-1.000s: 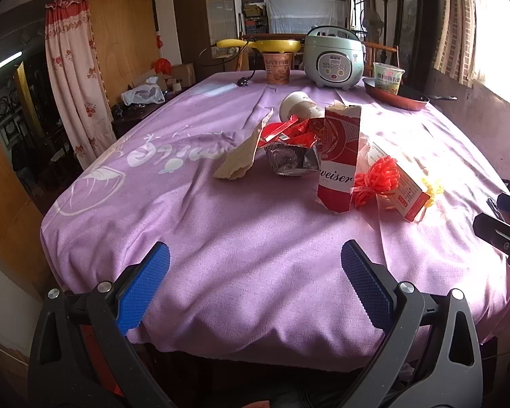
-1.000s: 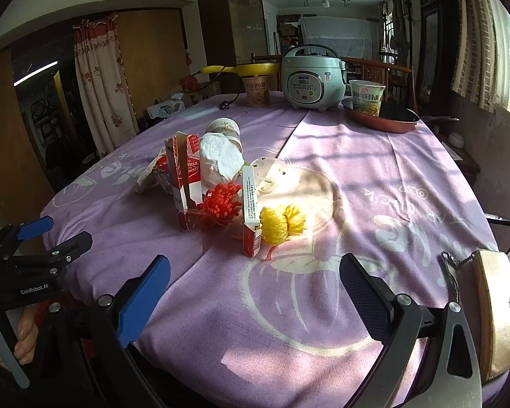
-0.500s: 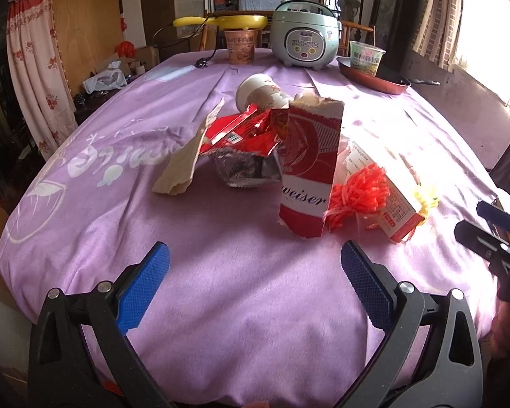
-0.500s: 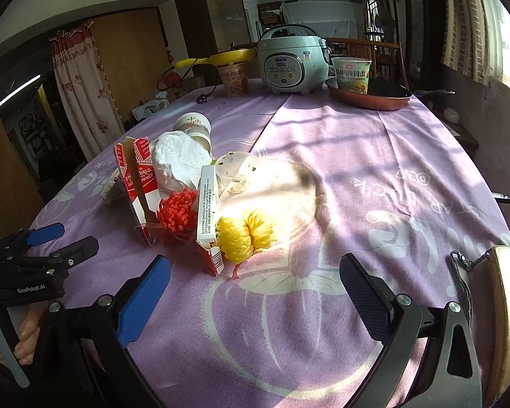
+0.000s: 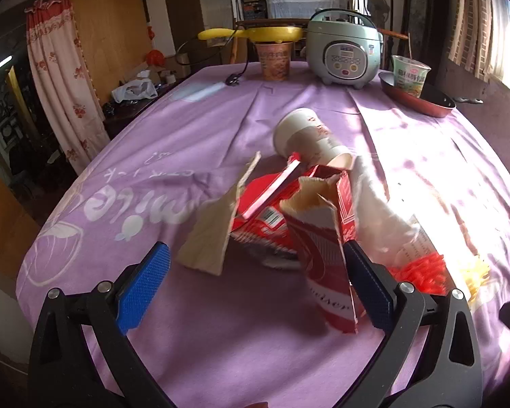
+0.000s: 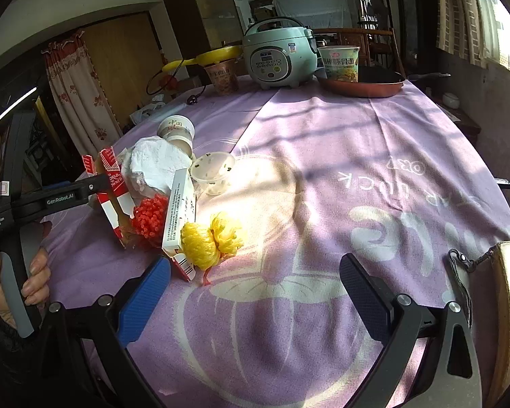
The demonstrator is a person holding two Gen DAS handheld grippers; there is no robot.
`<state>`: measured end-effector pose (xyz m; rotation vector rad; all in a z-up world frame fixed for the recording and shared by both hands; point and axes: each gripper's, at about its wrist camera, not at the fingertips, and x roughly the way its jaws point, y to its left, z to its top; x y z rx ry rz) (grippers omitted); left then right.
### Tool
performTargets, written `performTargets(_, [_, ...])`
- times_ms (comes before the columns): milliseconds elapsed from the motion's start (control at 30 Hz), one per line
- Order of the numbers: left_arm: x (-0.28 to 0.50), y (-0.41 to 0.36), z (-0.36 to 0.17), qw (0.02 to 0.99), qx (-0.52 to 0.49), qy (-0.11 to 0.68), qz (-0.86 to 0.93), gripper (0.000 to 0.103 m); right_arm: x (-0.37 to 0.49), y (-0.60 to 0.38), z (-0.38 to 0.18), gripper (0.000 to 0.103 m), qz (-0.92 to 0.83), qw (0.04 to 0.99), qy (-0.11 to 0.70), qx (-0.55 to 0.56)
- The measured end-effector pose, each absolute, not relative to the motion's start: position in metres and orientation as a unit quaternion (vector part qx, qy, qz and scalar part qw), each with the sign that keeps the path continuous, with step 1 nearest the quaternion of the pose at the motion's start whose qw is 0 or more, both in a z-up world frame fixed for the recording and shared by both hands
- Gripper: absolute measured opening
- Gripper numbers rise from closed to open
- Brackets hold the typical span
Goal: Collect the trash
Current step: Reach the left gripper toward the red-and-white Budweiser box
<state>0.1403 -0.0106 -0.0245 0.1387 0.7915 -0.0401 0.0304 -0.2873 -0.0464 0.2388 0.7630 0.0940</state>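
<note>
A pile of trash lies on the purple tablecloth [image 5: 153,170]. It holds a torn red Budweiser carton [image 5: 326,258], a brown cardboard piece [image 5: 214,238], red wrappers [image 5: 265,210], a tipped paper cup [image 5: 309,139], white crumpled paper [image 6: 156,163], a red ribbon bow [image 6: 151,216], a yellow ribbon bow [image 6: 210,238], a white box [image 6: 180,214] and a clear lid [image 6: 214,170]. My left gripper [image 5: 255,289] is open, its right pad beside the carton. My right gripper [image 6: 255,295] is open and empty, just short of the yellow bow.
At the table's far end stand a rice cooker [image 5: 343,54], a noodle cup [image 5: 275,59], a red pan [image 5: 414,98] holding another noodle cup, and a yellow pan [image 5: 255,32]. A tan handbag [image 6: 503,306] lies at the right edge. The left gripper's body [image 6: 34,200] shows at left.
My left gripper has moved forward over the table up to the carton and cardboard. My right gripper has moved closer to the yellow bow. Both stay open.
</note>
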Motion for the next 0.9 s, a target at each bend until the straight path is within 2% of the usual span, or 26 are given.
performTargets(200, [0.113, 0.058, -0.042, 0.908, 0.025, 0.418, 0.012, 0.097, 0.047, -0.285, -0.050, 0.098, 0.076, 0.915, 0.370, 0.139])
performTargets(367, [0.109, 0.053, -0.047, 0.899, -0.031, 0.434, -0.047, 0.097, 0.053, -0.276, -0.048, 0.098, 0.074, 0.921, 0.364, 0.120])
performTargets(667, [0.126, 0.009, -0.069, 0.888, 0.040, 0.457, -0.043, 0.097, 0.054, -0.287, -0.053, 0.098, 0.090, 0.916, 0.360, 0.155])
performTargets(900, [0.129, 0.061, -0.072, 0.883, 0.078, 0.462, 0.033, 0.097, 0.054, -0.304, -0.059, 0.098, 0.114, 0.902, 0.353, 0.220])
